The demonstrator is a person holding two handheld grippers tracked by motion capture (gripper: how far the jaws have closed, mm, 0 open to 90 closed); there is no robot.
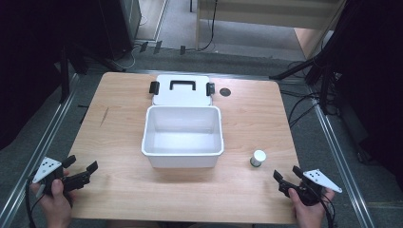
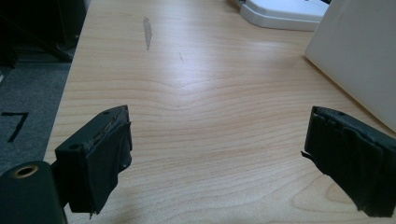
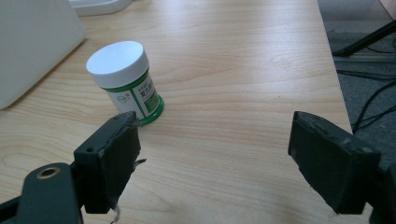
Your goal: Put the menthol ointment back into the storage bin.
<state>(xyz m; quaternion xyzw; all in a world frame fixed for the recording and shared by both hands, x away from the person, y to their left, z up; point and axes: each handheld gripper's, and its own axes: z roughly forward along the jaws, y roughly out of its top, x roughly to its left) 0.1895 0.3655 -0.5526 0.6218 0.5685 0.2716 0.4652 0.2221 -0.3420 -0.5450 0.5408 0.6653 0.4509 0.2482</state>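
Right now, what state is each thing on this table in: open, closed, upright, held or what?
White box: open, nothing visible inside.
Lid: off, lying flat on the table behind the box, handle up.
Small jar: upright, white cap on, standing free on the table right of the box.
Left tool: open, holding nothing.
Right tool: open, holding nothing, just short of the jar.

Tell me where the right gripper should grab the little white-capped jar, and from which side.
Grip the jar across its round body just under the white cap, jaws on opposite sides. It stands upright and clear of the white box, so the right gripper, already open near it, can probably come in low from the person's side.
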